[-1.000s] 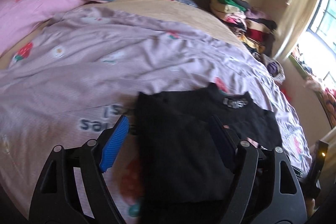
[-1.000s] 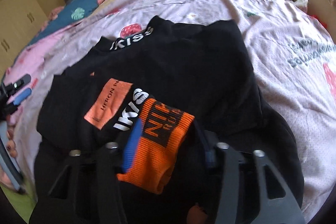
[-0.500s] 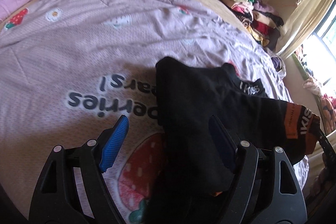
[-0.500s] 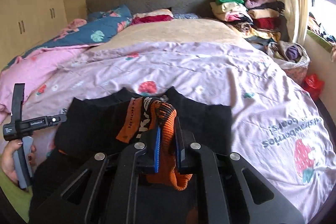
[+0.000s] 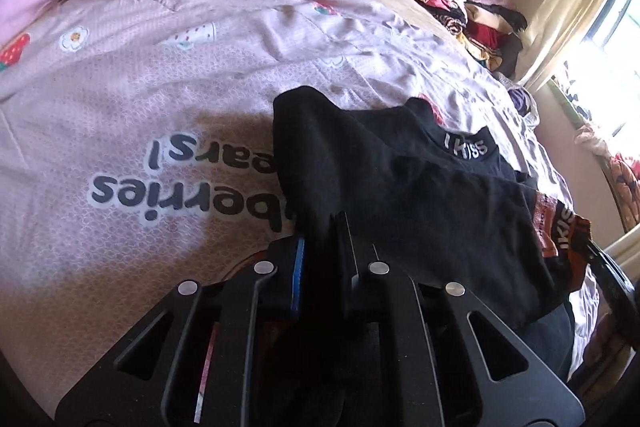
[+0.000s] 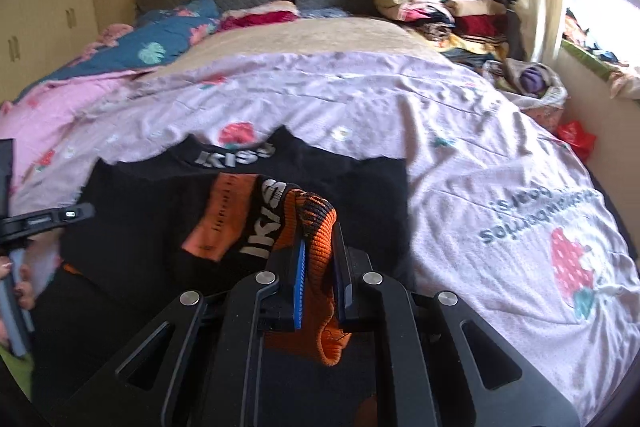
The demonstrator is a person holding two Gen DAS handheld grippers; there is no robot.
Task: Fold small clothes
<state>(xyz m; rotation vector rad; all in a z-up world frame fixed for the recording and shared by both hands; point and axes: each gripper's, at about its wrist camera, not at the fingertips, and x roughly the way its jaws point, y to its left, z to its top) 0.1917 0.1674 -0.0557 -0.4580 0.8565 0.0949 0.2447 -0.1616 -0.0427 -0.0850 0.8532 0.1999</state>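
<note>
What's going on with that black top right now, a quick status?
Left gripper jaws closing on black fabric. Right gripper clamped on orange cuff. Black top lies partly folded on bedspread. Nothing in the way.

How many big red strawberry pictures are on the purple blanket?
2 in the right wrist view: one printed strawberry by the writing at the right, one just beyond the black sweater's collar. The sweater may hide others.
</note>
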